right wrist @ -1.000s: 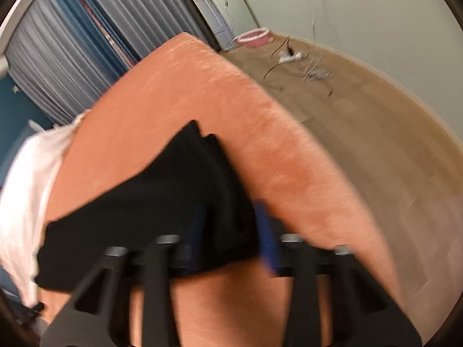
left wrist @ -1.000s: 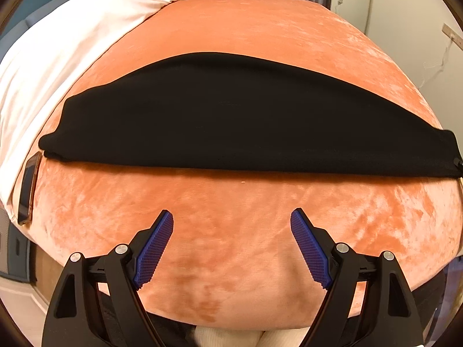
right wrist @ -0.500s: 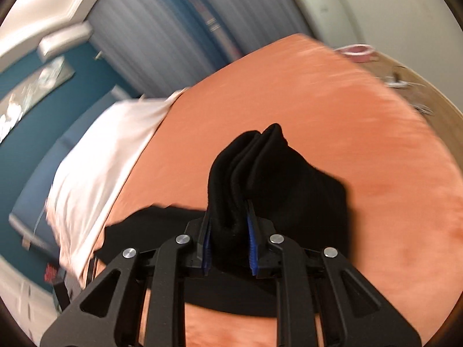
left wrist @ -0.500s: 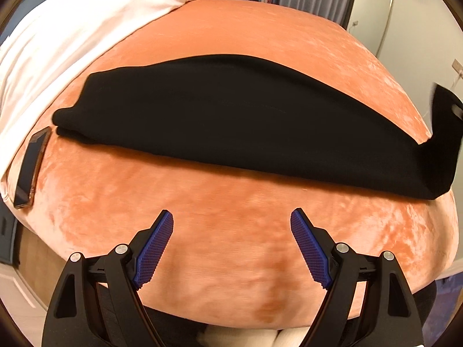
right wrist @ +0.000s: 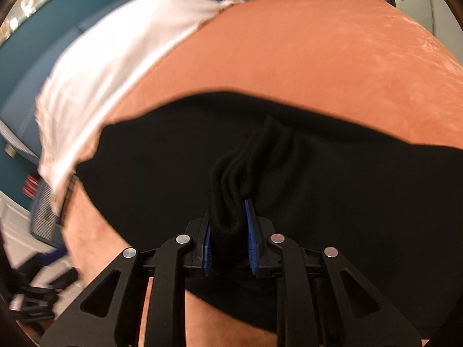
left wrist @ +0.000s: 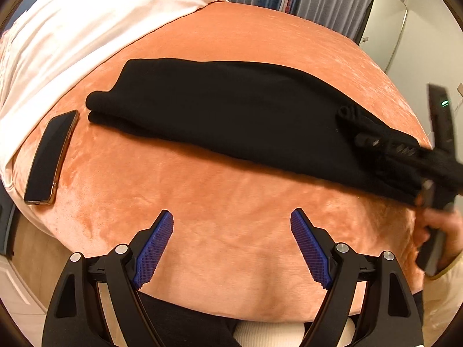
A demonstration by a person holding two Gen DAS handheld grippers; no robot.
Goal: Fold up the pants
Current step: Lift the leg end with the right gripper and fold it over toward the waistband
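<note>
Black pants (left wrist: 231,107) lie as a long folded strip across an orange plush bed cover (left wrist: 231,190). My left gripper (left wrist: 231,225) hovers open over bare cover in front of the strip, nothing between its blue pads. In the right wrist view my right gripper (right wrist: 228,211) is shut on a bunched end of the pants (right wrist: 240,170), held above the rest of the black cloth (right wrist: 347,196). The left wrist view shows that right gripper (left wrist: 347,115) coming in from the right edge over the strip, with the bunched end in it and a hand (left wrist: 442,231) on its handle.
A dark phone (left wrist: 52,156) lies on the cover to the left of the pants' left end. White bedding (left wrist: 86,26) covers the far left of the bed. Curtains and a pale wall stand behind. The bed's front edge is just below my left gripper.
My right gripper has swept left with the pants' end, folding it back over the strip, and has rolled. The left gripper has shifted sideways, bringing the phone fully into view; it stays open.
</note>
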